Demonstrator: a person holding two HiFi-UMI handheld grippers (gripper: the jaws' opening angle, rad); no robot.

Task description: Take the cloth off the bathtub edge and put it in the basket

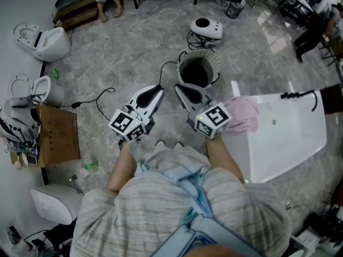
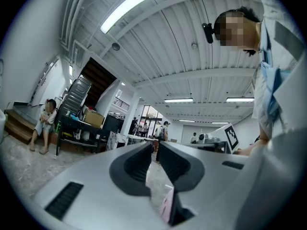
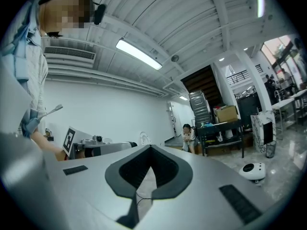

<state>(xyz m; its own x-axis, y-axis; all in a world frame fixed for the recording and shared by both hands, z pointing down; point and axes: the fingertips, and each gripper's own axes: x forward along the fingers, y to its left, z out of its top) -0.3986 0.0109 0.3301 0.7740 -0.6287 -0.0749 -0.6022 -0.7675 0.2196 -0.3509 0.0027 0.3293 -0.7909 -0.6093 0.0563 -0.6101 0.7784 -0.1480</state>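
The person stands at the lower centre of the head view and holds both grippers out level over the grey marble floor (image 1: 134,58). The left gripper (image 1: 159,90) sits just left of centre, the right gripper (image 1: 178,88) just beside it, their tips angled towards each other but apart.

In its own view the left gripper (image 2: 156,145) has its jaws drawn close, with only a thin slit between the dark pads and nothing in it. The right gripper (image 3: 150,148) has its jaws pressed together at the tips and is empty too.

The pink cloth (image 1: 242,114) lies bunched on the left corner of the white bathtub (image 1: 292,138), right of centre in the head view and just right of the right gripper's marker cube. The basket (image 1: 198,68), round with ribbed pale sides and a dark inside, stands on the floor above the gripper tips, near them and well apart from the cloth.

A black cable (image 1: 102,98) trails across the floor to the left of the basket. A white toilet (image 1: 45,40) sits at the upper left, and a cardboard box (image 1: 58,134) lies at the left edge
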